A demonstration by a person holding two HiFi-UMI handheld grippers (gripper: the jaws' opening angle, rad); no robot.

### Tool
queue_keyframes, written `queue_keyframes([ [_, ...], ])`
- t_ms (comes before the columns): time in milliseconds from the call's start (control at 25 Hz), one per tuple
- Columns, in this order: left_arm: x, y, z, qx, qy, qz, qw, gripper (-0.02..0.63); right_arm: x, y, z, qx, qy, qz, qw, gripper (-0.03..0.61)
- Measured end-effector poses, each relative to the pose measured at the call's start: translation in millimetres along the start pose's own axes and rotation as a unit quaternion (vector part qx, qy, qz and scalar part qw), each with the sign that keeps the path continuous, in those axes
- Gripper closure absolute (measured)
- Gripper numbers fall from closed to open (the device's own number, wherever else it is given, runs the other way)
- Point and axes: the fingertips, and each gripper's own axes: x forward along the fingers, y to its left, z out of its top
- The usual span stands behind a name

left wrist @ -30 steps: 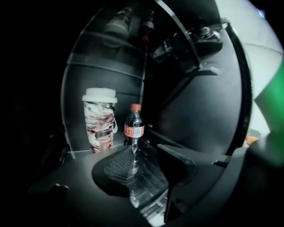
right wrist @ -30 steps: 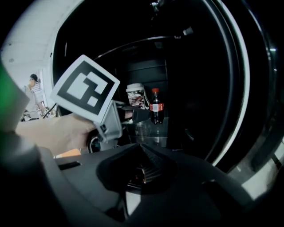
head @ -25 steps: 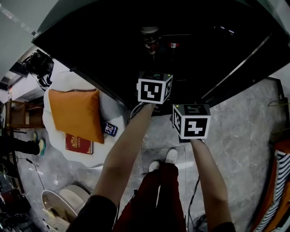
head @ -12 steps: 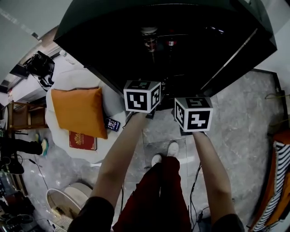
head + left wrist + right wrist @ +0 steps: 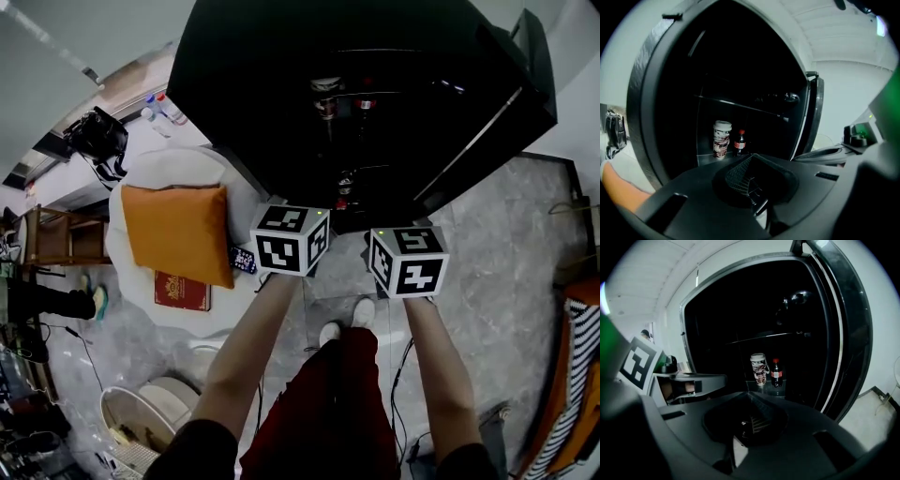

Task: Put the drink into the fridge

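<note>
The fridge (image 5: 272, 103) stands open and dark inside. On its shelf a patterned paper cup (image 5: 325, 94) stands next to a small cola bottle (image 5: 365, 101) with a red cap. The left gripper view shows the cup (image 5: 722, 139) and the bottle (image 5: 740, 143) upright, side by side. In the right gripper view the cup (image 5: 759, 368) and the bottle (image 5: 776, 372) are well beyond the jaws. My left gripper (image 5: 291, 239) and right gripper (image 5: 408, 261) hang level in front of the opening. Both the left gripper (image 5: 751, 157) and the right gripper (image 5: 749, 394) are shut, with nothing held.
The fridge door (image 5: 511, 112) swings out at the right. At the left a white round seat (image 5: 150, 178) carries an orange cushion (image 5: 178, 232), a red book (image 5: 182, 292) and a remote (image 5: 244, 260). A white bin (image 5: 136, 427) stands on the marble floor.
Both grippers have drawn back from the fridge opening toward the person, and the left one has shifted left. The cup and bottle have stayed on the shelf.
</note>
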Motion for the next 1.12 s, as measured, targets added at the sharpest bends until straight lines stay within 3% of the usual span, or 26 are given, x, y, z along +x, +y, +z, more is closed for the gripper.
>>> queue_keyframes([
  [400,-49,-21,7,0.041,0.005,-0.011,0.9991,0.603,-44,20,17,0.024,-0.011,0.009,1.0,0.56],
  [1120,-138,-47,36,0.0,-0.026,-0.015,0.9995,0.603,-117,51,46,0.001,-0.052,0.021,0.998,0.56],
])
